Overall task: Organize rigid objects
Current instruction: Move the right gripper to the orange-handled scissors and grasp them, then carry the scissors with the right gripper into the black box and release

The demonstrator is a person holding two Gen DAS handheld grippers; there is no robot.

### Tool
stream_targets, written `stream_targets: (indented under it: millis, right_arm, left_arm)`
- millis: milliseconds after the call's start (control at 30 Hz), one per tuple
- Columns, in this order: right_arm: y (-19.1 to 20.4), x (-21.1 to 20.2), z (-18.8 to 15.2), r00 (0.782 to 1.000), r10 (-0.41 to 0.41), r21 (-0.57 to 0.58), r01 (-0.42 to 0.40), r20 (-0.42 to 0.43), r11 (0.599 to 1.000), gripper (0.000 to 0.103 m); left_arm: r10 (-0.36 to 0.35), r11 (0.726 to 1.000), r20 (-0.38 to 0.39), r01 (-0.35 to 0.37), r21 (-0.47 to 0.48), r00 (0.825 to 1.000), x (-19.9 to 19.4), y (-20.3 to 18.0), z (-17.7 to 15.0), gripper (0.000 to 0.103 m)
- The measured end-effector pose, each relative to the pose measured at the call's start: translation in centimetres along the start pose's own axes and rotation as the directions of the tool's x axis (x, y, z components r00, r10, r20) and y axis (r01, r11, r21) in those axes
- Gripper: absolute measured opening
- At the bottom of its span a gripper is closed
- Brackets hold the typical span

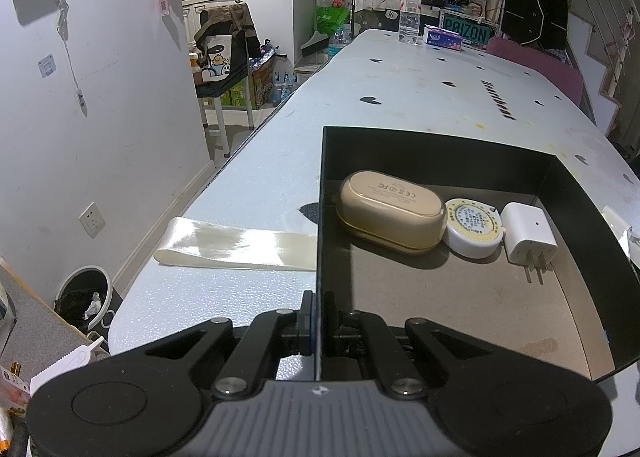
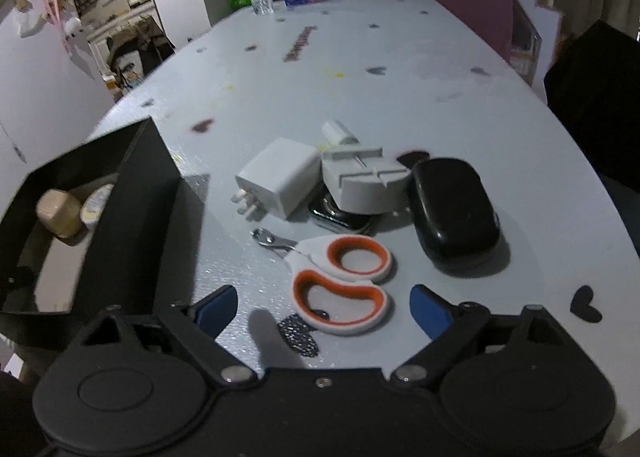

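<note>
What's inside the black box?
Inside the black box lie a beige case, a round white tape measure and a white plug charger, side by side. The near wall hides the floor corner closest to the left gripper.

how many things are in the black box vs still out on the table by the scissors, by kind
In the black box:
beige case: 1
round tape measure: 1
white plug: 1

Out on the table:
scissors: 1
white plug: 1
black case: 1
grey slotted block: 1
watch: 1
small white cylinder: 1

Total: 9
</note>
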State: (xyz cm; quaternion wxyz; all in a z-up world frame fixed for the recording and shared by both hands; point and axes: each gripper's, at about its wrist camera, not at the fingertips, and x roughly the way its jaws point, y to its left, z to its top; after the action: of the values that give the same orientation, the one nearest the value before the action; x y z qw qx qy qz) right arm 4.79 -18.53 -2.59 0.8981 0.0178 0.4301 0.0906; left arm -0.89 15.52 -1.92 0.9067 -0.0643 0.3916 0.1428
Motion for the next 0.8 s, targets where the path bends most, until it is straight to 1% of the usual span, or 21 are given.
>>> stream_targets:
  millis: [100, 167, 300, 367, 400, 467, 567, 800]
  right_arm:
    - [0.2, 0.4, 0.1, 1.000, -0.009, -0.005, 0.009, 0.008, 1.000, 0.097]
    - [0.4, 0.7, 0.3, 1.000, -0.010, -0.023, 0.010, 0.001, 1.000, 0.100]
    - [0.9, 1.0, 0.5, 1.000, -0.026, -0.064, 0.026, -0.003, 0.998, 0.099]
    - [1.1, 1.0, 0.5, 0.999, -0.046, -0.083, 0.047, 0.015, 0.995, 0.086]
    - [1.0, 0.9, 0.5, 0.999, -0.045, -0.084, 0.047, 0.023, 0.995, 0.083]
    - [1.0, 0.6, 0.5, 0.998, -0.052, -0.088, 0.056, 0.045, 0.995, 0.064]
    - [1.1, 0.4, 0.5, 0.997, -0.049, -0.101, 0.054, 0.055, 0.993, 0.060]
    - [1.1, 0.0, 0.2, 0.997, -0.047, -0.104, 0.053, 0.059, 0.993, 0.059]
  left_arm:
    - [0.001, 1.000, 0.000, -0.001, 0.001, 1.000, 0.0, 0.0, 0.0, 0.002]
    - [0.000, 1.000, 0.000, 0.000, 0.000, 1.000, 0.0, 0.0, 0.0, 0.002]
    - [0.001, 1.000, 0.000, -0.001, 0.001, 1.000, 0.0, 0.0, 0.0, 0.002]
    - [0.000, 1.000, 0.000, 0.000, 0.001, 1.000, 0.0, -0.1, 0.0, 0.002]
    - [0.000, 1.000, 0.000, 0.000, 0.001, 1.000, 0.0, 0.0, 0.0, 0.002]
    - [0.001, 1.000, 0.000, -0.001, 0.001, 1.000, 0.0, 0.0, 0.0, 0.002]
    - [0.001, 1.000, 0.000, -0.001, 0.001, 1.000, 0.0, -0.1, 0.0, 0.002]
    - [0.001, 1.000, 0.000, -0.001, 0.002, 1.000, 0.0, 0.0, 0.0, 0.002]
